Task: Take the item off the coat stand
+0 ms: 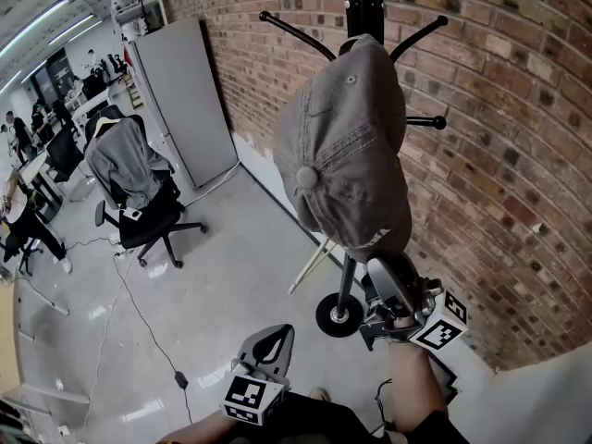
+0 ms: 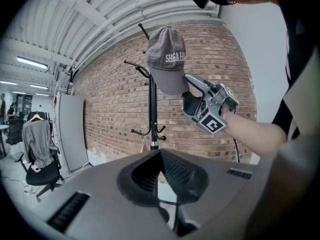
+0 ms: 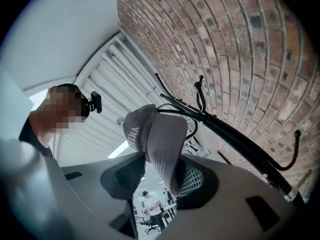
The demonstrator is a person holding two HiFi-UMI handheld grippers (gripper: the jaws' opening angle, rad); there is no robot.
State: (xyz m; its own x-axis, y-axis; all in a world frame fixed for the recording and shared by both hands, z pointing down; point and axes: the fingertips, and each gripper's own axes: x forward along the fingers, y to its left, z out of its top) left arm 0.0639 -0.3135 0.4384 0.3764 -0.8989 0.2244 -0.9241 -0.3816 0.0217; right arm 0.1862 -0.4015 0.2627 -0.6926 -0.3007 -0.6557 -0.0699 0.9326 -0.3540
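Plainly, the right tongs (image 3: 161,173) stand wide apart and point upward. The brim of the grey cap (image 3: 152,134) hangs down between them, and the pads are not pressing on it, though it may brush the pad at three o'clock. The left tongs (image 2: 160,156) are together with nothing in them, held low at six o'clock in the head view and well apart from the coat stand (image 1: 344,280). The cap sits over the top of the stand, crown against the pole and brim toward the floor, so the step in hand looks like taking hold. To do it well, push the brim deeper between the pads, close squarely across its stiff part rather than its edge, then lift straight up before drawing away, so the crown clears whatever hook carries it. Knob-ended hooks (image 1: 294,33) reach out at eleven, one and three o'clock around the cap, and the cloth could catch on them if it is pulled sideways too early. The brick wall (image 1: 499,109) stands just behind, from one to four o'clock, leaving little room there. Open floor (image 1: 231,276) lies toward nine o'clock, with the office chair (image 1: 148,211) and the grey cabinet (image 1: 180,100) well apart, so that is the safe way out.
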